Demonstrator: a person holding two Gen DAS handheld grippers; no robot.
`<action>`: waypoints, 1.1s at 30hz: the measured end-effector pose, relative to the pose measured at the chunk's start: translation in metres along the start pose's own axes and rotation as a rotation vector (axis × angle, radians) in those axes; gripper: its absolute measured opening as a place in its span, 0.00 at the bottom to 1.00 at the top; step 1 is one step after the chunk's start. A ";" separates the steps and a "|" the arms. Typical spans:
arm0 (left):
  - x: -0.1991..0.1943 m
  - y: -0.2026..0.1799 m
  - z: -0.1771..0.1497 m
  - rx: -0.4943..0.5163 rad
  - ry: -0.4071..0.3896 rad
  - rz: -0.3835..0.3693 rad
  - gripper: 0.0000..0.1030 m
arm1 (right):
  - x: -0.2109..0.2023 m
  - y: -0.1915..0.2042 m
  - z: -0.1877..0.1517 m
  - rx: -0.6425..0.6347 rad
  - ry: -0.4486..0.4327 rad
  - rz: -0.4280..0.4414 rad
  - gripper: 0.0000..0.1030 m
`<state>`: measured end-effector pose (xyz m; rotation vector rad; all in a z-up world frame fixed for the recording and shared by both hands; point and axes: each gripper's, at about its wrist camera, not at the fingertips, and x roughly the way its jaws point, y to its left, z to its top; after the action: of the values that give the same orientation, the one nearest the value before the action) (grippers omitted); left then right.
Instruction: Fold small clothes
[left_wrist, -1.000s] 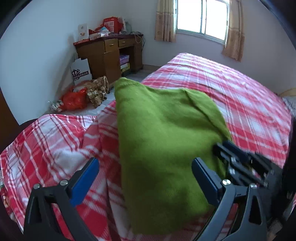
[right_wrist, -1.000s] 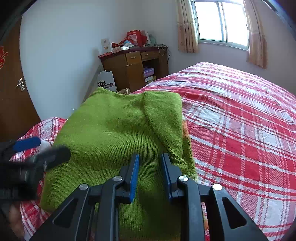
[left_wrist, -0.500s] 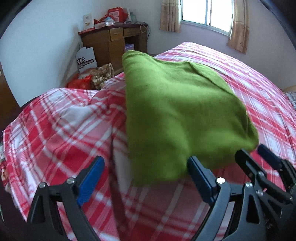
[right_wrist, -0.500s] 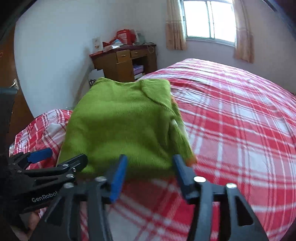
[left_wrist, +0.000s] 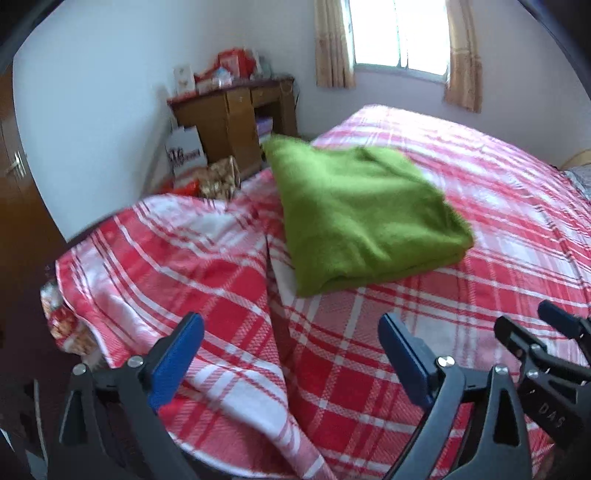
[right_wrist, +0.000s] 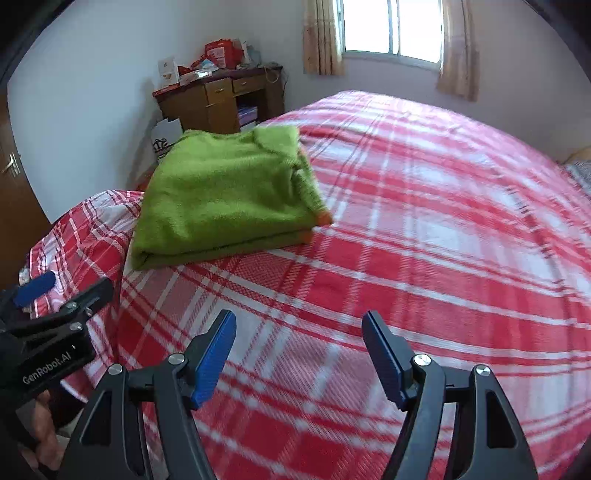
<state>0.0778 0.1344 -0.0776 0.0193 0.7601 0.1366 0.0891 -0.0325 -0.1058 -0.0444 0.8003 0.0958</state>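
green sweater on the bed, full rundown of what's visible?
The green sweater is a fuzzy, knit-looking lime garment, folded into a thick rectangular stack with layered edges facing the cameras. Orange trim shows at one near corner. It lies flat on the red-and-white plaid bedspread, near the bed edge closest to the wooden desk. Nothing but the bedspread touches it: both tools sit back from it, open and empty.

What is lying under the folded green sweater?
The green sweater rests on the red-and-white plaid bedspread, near the bed's corner. Whether anything else lies beneath it cannot be seen; the sweater covers that patch.
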 end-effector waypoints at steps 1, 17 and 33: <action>-0.008 0.001 0.001 0.003 -0.020 0.000 0.98 | -0.013 0.001 0.001 -0.009 -0.030 -0.014 0.69; -0.143 0.015 0.032 0.029 -0.403 0.027 1.00 | -0.177 0.022 0.035 0.010 -0.449 -0.041 0.77; -0.158 0.010 0.032 0.010 -0.441 0.003 1.00 | -0.191 0.003 0.031 0.109 -0.510 -0.014 0.80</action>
<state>-0.0144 0.1251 0.0550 0.0583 0.3202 0.1256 -0.0211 -0.0408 0.0529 0.0757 0.2942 0.0463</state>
